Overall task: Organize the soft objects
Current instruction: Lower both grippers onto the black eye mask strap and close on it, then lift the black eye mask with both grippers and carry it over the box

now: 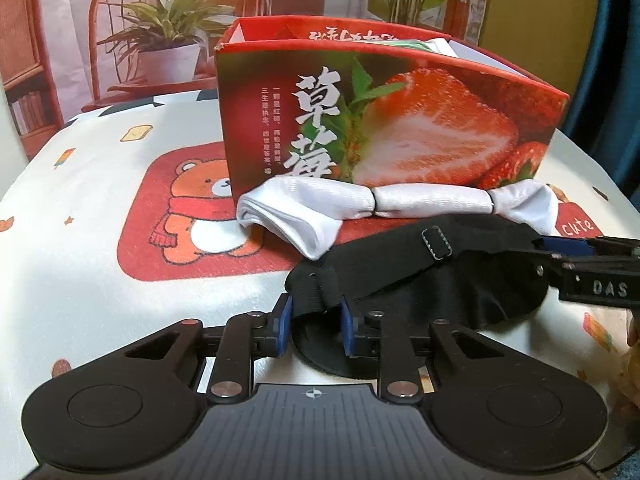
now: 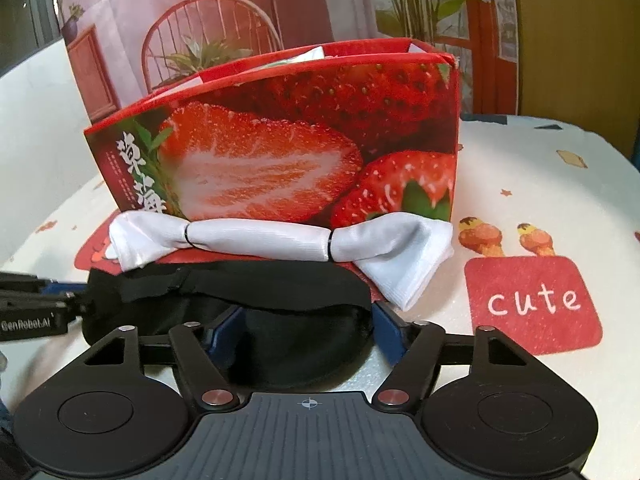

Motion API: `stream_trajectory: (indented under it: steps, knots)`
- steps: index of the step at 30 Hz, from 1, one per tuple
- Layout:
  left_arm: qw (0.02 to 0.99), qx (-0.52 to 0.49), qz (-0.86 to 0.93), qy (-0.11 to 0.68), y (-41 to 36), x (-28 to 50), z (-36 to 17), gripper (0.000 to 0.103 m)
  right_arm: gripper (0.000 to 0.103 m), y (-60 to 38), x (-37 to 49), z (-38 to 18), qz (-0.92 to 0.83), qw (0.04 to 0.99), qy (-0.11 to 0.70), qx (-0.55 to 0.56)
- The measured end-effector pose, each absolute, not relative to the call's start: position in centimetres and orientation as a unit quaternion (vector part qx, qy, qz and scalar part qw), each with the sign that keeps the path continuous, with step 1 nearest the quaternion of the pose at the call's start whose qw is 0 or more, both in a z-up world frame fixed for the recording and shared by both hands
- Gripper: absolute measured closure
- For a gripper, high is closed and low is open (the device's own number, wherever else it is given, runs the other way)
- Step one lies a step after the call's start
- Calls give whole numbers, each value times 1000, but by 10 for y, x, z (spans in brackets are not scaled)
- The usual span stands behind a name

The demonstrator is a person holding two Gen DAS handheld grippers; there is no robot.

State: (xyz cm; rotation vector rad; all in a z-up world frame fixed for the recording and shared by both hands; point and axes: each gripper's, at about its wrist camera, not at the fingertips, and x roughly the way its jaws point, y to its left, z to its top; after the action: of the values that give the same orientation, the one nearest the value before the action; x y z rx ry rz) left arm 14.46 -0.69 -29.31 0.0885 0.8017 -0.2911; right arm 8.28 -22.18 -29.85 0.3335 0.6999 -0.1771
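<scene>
Before the red strawberry-printed cardboard box (image 1: 384,120), the left gripper (image 1: 316,326) pinches the black fabric eye mask (image 1: 420,276); the right gripper (image 2: 306,330) straddles the mask's other end, wide apart; the box's interior is hidden.

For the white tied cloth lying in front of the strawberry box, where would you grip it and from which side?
Grip the white cloth roll at its firm middle section between the two black ties, coming from above: the strawberry box blocks the back, the black eye mask the front.

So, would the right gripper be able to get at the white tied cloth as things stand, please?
Probably not directly: the right gripper has the black eye mask between its fingers, and the white tied cloth lies just beyond it, against the strawberry box.
</scene>
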Motion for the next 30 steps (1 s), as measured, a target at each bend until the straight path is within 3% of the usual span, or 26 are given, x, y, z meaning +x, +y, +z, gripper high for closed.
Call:
stream_trajectory:
  steps: [1,3,5,9,30]
  knots:
    - [910,43,-142,388,-7,143,-293,77,49,-223,82,-298,-87,922,339,166]
    - [910,43,-144,387,-6,140,-293,77,68,-225,81,-298,-91,921,338,172]
    - [910,40,-144,386,-5,139,-294,77,77,-227,78,-299,-92,920,336,181]
    - [911,35,-144,385,-4,139,-294,77,85,-229,70,-301,-92,919,329,195]
    - [912,22,-147,381,3,138,-296,77,87,-228,60,-303,-81,920,316,215]
